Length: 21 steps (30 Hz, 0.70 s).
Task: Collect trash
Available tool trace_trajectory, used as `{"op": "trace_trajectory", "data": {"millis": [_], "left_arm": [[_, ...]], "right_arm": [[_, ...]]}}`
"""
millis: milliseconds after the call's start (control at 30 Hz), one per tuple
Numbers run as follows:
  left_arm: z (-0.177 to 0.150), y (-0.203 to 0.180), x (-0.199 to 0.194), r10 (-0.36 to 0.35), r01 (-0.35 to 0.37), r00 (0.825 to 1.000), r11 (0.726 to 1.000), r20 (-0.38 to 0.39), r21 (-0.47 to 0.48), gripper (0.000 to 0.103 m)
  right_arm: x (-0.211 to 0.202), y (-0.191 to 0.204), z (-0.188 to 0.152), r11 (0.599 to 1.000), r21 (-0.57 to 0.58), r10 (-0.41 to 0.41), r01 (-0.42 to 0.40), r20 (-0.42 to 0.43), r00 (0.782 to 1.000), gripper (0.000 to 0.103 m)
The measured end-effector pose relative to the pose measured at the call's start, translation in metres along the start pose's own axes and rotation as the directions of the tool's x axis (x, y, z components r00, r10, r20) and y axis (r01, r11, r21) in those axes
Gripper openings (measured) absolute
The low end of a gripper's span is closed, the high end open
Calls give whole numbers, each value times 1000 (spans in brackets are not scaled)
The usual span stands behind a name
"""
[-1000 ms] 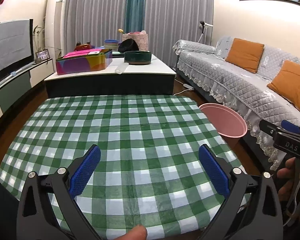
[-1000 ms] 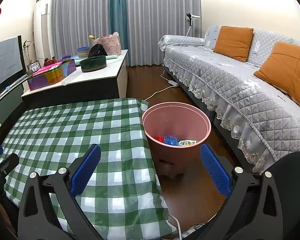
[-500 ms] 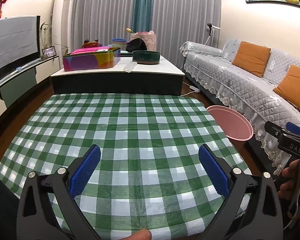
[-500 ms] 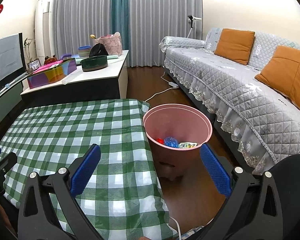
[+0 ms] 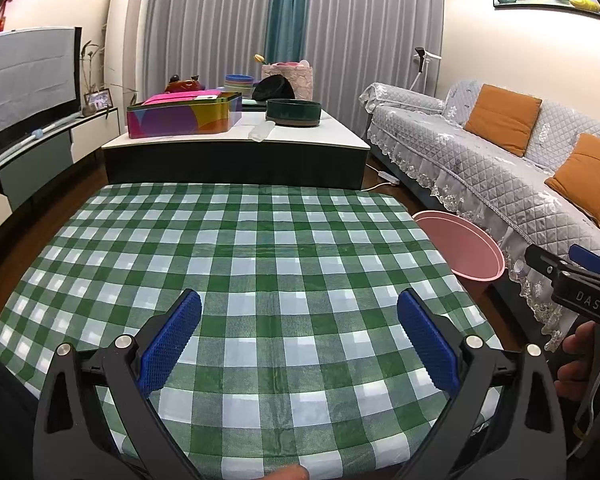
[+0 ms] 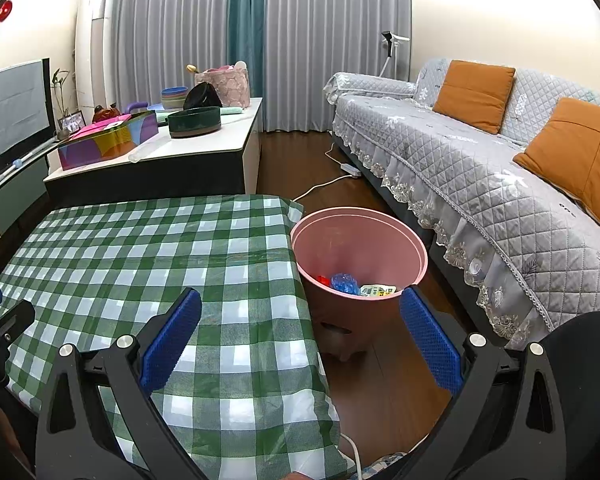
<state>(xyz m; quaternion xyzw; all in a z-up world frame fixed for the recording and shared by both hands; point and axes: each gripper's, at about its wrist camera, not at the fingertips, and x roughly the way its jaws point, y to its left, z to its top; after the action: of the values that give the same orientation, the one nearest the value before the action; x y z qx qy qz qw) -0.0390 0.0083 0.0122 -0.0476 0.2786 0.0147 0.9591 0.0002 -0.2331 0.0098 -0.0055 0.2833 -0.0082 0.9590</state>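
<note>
left tool (image 5: 299,336) apart, empty | right tool (image 6: 300,334) apart, empty | round pink plastic bin (image 6: 360,236) at 12 o'clock, wrappers inside | green-checked cloth counter (image 5: 260,248) bare

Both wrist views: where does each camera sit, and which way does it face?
Left wrist: on the open left gripper, facing across the checked table; a hand holds the right gripper at right.
Right wrist: on the open right gripper, facing the table's right edge and pink bin; left gripper at left.
Shared: table, bin, sofa.
</note>
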Motion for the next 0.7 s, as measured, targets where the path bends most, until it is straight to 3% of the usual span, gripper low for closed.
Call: {"op": "trace_trajectory", "data": {"millis": [700], "left_arm": [[-3, -4, 0, -4, 4, 1000, 1000, 0, 9, 95]], "right_arm": [[1, -1, -1, 1000, 1, -2, 2, -4, 1000, 98]]}}
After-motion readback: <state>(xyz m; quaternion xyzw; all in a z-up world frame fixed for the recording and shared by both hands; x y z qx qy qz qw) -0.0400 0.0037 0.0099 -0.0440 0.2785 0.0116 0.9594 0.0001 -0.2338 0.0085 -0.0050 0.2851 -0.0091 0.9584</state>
